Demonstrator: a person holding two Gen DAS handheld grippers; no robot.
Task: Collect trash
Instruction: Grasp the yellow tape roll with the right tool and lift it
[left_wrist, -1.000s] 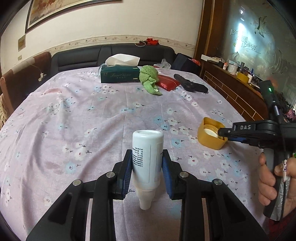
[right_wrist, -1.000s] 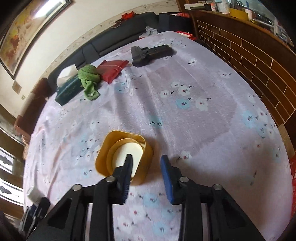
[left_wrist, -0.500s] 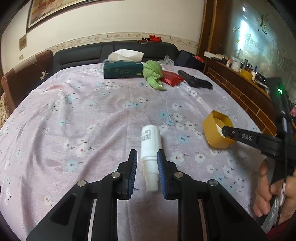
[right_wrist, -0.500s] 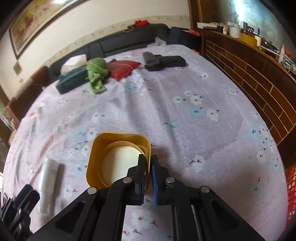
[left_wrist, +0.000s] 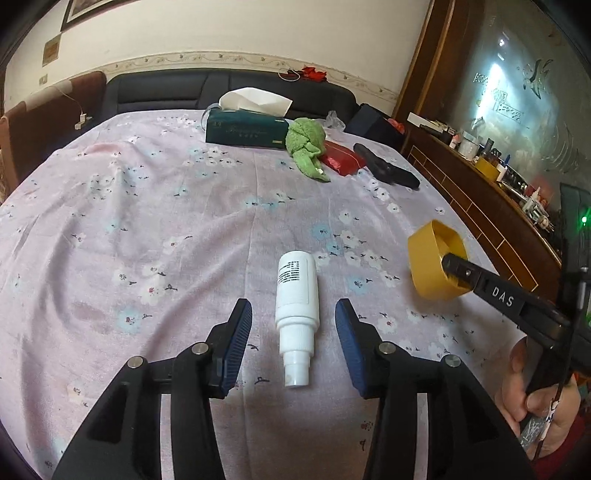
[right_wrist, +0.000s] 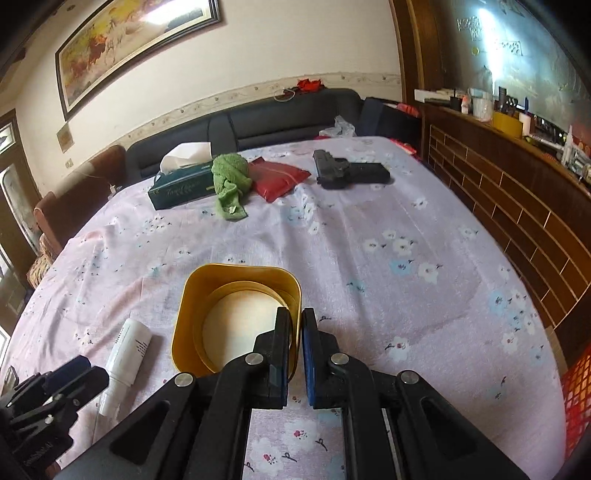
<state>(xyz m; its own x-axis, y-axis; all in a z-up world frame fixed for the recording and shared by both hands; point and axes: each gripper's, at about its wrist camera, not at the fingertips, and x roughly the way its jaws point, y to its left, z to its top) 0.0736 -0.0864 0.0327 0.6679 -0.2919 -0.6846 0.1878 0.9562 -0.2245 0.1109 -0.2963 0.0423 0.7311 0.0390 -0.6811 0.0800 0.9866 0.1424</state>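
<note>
A white bottle (left_wrist: 296, 306) lies on its side on the flowered tablecloth (left_wrist: 147, 221), nozzle toward the near edge. The left gripper (left_wrist: 293, 345) straddles it, jaws opening, the blue pads clear of the bottle on both sides. Just to its right, the right gripper (right_wrist: 296, 345) is pressed together on the near wall of a yellow tub (right_wrist: 236, 317), one finger inside, one outside. At the far end sit a tissue box (left_wrist: 246, 129), a green cloth (left_wrist: 306, 146) and a red pouch (left_wrist: 341, 160).

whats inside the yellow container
The square yellow plastic container holds a round yellow ring around a pale cream disc; the right tool hides its near edge.
</note>
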